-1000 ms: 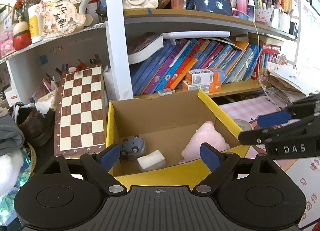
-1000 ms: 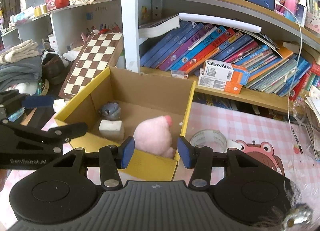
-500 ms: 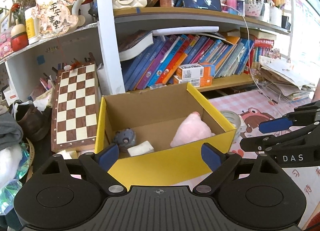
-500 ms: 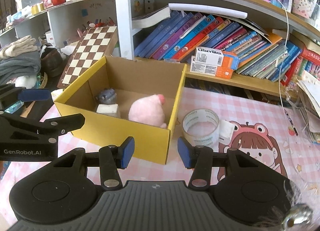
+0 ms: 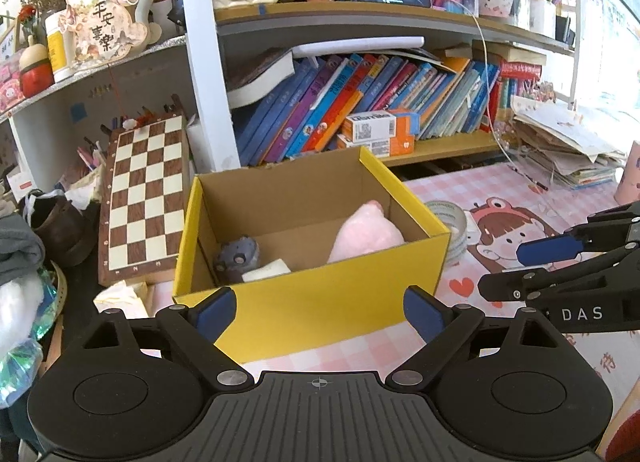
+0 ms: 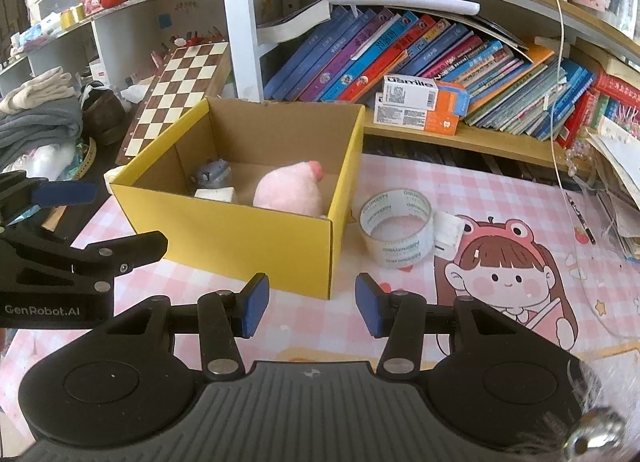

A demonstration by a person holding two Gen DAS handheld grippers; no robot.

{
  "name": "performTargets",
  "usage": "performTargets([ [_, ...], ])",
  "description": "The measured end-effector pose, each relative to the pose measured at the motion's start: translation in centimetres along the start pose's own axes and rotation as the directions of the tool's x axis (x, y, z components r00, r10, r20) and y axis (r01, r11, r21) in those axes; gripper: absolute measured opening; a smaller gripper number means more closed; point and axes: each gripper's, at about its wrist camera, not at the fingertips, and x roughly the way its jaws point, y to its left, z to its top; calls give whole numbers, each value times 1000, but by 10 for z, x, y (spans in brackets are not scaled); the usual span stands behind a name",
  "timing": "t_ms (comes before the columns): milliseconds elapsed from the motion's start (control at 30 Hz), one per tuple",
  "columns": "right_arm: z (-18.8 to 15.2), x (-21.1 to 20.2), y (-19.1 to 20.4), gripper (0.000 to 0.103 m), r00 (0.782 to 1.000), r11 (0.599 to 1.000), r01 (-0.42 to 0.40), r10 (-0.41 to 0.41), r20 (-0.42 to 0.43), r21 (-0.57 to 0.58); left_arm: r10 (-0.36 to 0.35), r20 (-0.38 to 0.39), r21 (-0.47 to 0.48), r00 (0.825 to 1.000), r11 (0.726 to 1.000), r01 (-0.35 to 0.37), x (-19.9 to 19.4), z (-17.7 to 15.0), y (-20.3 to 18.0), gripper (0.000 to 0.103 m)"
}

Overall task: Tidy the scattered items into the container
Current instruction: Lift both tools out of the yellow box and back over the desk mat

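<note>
A yellow cardboard box [image 5: 320, 304] [image 6: 224, 238] stands open on the pink checked mat. Inside lie a pink plush [image 5: 366, 236] [image 6: 290, 190], a grey toy [image 5: 236, 258] [image 6: 212, 176] and a white block [image 5: 266, 269] [image 6: 216, 195]. A roll of clear tape [image 6: 396, 228] [image 5: 448, 218] stands on the mat just right of the box. My left gripper [image 5: 319, 310] is open and empty, hovering in front of the box's near wall. My right gripper [image 6: 312, 310] is also open and empty, off the box's near right corner.
A chessboard [image 5: 146, 198] leans against the shelf left of the box. Shelves of books [image 6: 400, 58] rise behind it. Folded clothes [image 6: 40, 118] and a brown shoe [image 5: 60, 230] lie at the left, loose papers [image 5: 568, 150] at the right, a white card [image 6: 448, 232] beside the tape.
Both grippers have drawn back from the box, which now looks smaller and farther off. More of the mat and the tape roll show. The jaws have kept their width.
</note>
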Motion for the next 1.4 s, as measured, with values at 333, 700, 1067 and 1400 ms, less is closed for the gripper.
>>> performTargets([
  [333,-11,-9,-11,52,1000,1000,11,-11,1,9,5,-16,-5,1000,1000,-5,-4,-4,-16,93],
  [700,-17,-17,-26,58,1000,1000,20,-20,19,14,9,-24,-7,1000,1000,-9,-5,-5,-33,93],
  [1067,-21,-20,-49,68,1000,999,18,-18,22,29,8,-37,11,999,1000,-7,2,0,-57,93],
  [1400,-23,-18,-70,79,1000,999,0,-1,14,44,21,-55,20,998,1000,-20,9,3,-74,93],
])
